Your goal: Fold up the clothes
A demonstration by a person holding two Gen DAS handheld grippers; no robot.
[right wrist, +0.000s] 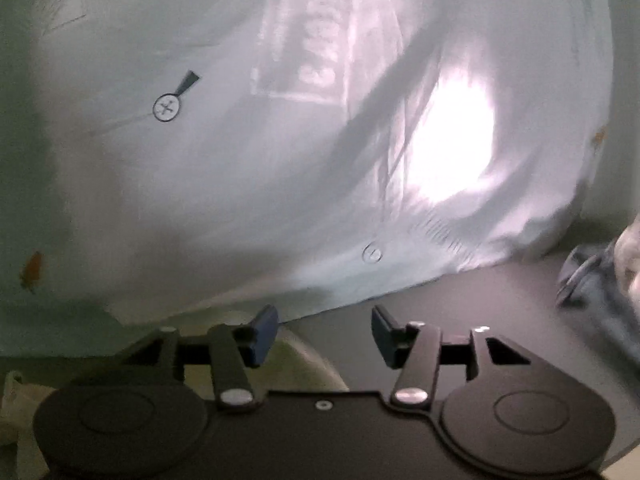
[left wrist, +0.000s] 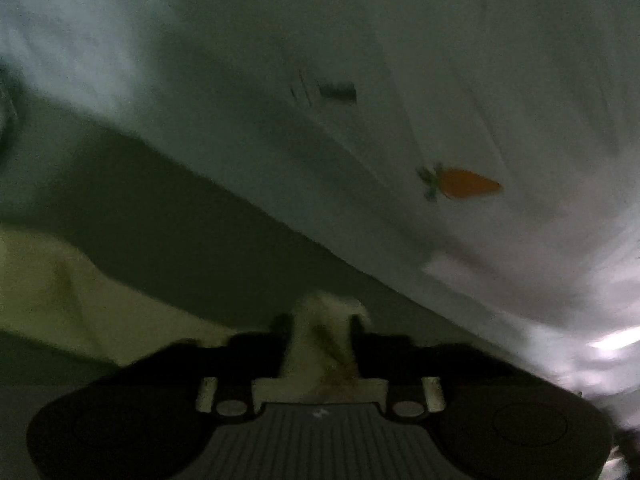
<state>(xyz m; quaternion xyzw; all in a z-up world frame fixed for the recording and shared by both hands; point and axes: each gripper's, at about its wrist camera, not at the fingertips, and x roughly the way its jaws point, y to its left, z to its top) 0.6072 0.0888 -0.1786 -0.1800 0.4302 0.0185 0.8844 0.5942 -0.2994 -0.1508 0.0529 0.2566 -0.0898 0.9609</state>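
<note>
Up close, a pale printed garment (left wrist: pixel 400 80) fills both wrist views, hanging over a dark table (right wrist: pixel 460 320) with light glowing through it. In the left view a cream cloth (left wrist: pixel 324 340) stands bunched between the left gripper's (left wrist: pixel 322 344) dark fingers; whether the pads press on it I cannot tell. An orange carrot print (left wrist: pixel 464 184) shows on the garment's right. The right gripper (right wrist: pixel 324 332) stands partly open, nothing between its blue pads (right wrist: pixel 264 332), just near the garment's lower hem. A blue denim piece (right wrist: pixel 600 280) lies at the far right.
</note>
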